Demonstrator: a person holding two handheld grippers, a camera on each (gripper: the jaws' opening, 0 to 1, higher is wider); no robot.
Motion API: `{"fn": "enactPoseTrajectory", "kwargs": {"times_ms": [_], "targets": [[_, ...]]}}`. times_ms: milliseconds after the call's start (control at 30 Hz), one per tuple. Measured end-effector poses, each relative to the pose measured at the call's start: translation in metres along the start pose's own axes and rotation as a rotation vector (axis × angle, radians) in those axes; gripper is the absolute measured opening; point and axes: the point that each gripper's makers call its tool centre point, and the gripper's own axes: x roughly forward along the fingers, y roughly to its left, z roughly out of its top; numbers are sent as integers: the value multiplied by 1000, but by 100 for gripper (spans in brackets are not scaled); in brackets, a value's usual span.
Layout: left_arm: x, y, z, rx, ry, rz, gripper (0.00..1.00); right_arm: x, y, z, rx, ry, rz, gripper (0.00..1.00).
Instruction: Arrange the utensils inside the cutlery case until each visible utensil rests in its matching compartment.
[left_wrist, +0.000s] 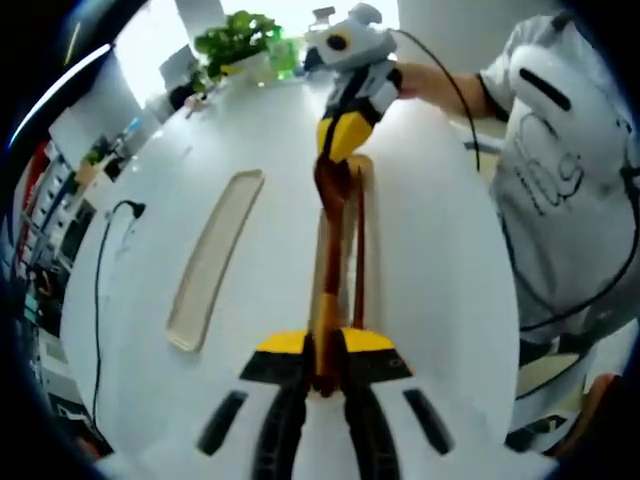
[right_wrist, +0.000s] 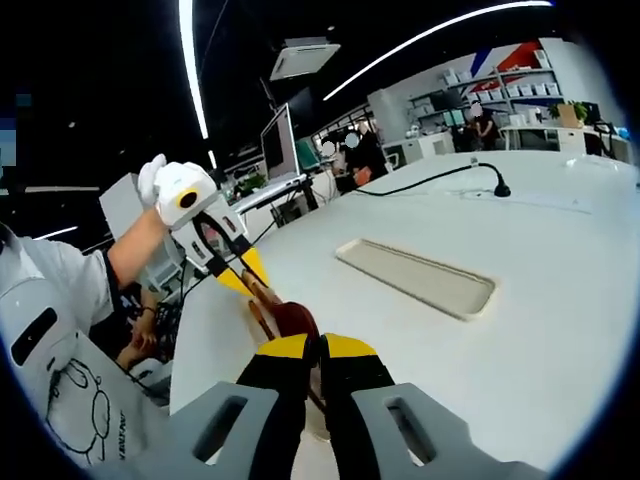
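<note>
A brown wooden spoon (left_wrist: 328, 250) lies lengthwise over the open beige cutlery case (left_wrist: 367, 205), beside a dark chopstick (left_wrist: 358, 262). My left gripper (left_wrist: 322, 350) is at the near end, its yellow-tipped jaws shut on the spoon's handle. My right gripper (left_wrist: 340, 150) comes in from the far end and is shut on the spoon by its bowl. In the right gripper view, the right gripper (right_wrist: 320, 350) grips the dark spoon bowl (right_wrist: 295, 318), and the left gripper (right_wrist: 245, 272) faces it. The case's shallow beige lid (left_wrist: 213, 262) (right_wrist: 420, 278) lies apart on the white table.
A black cable (left_wrist: 103, 270) (right_wrist: 440, 178) runs along the table's edge. A potted plant (left_wrist: 240, 40) stands at the far end. The person in a white T-shirt (left_wrist: 560, 170) stands close at the table's side. Monitors and shelves stand beyond the table.
</note>
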Motion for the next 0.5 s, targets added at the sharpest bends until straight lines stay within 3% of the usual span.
{"fn": "enactPoseTrajectory", "kwargs": {"times_ms": [100, 500], "targets": [[7, -3, -6, 22, 39, -2, 11, -1, -2, -8, 11, 34, -10, 2], [12, -9, -11, 31, 68, -18, 11, 0, -4, -24, 73, 91, 1, 2]]}}
